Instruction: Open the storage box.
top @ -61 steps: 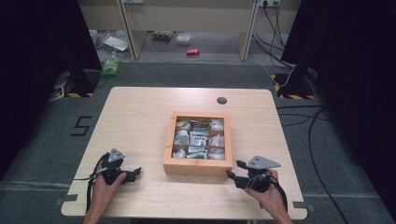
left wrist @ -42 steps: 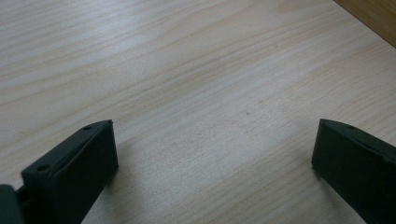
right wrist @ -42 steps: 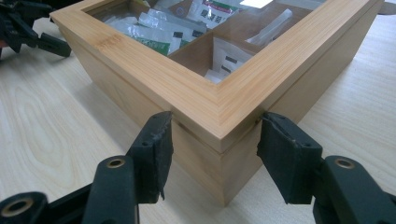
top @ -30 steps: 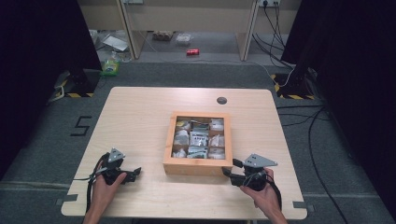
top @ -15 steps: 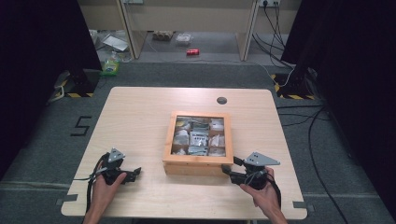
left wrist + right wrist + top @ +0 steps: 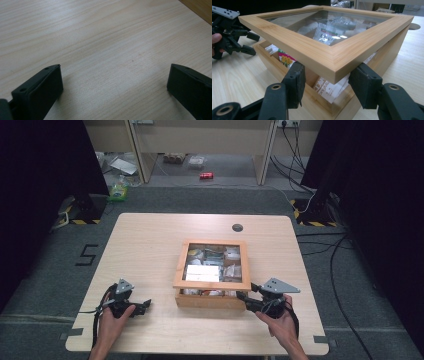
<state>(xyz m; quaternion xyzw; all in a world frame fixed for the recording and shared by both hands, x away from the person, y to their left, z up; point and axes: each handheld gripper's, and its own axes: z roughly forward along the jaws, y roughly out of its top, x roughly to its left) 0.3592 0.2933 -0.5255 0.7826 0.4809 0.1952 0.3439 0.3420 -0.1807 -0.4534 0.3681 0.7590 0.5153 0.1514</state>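
A wooden box (image 6: 205,300) stands mid-table, and its glass-paned lid (image 6: 212,284) is tilted up at the near side. My right gripper (image 6: 246,298) is at the box's near right corner. In the right gripper view its jaws (image 6: 329,82) have just been closing and pinch that lid corner (image 6: 332,63) between the pads, lifting it off the base (image 6: 342,102). Packets (image 6: 325,35) show through the glass, and a flower-printed one (image 6: 284,60) in the gap. My left gripper (image 6: 144,305) rests open on the table at the near left, with bare wood between its jaws (image 6: 113,82).
A dark round grommet (image 6: 237,227) sits near the table's far edge. Bare tabletop (image 6: 145,250) spreads left of the box. Cables (image 6: 325,250) trail on the floor at the right, and clutter lies on the floor beyond the table.
My right gripper has edged left onto the box's near right corner and the lid's near side has come up off the base. The left gripper has kept still.
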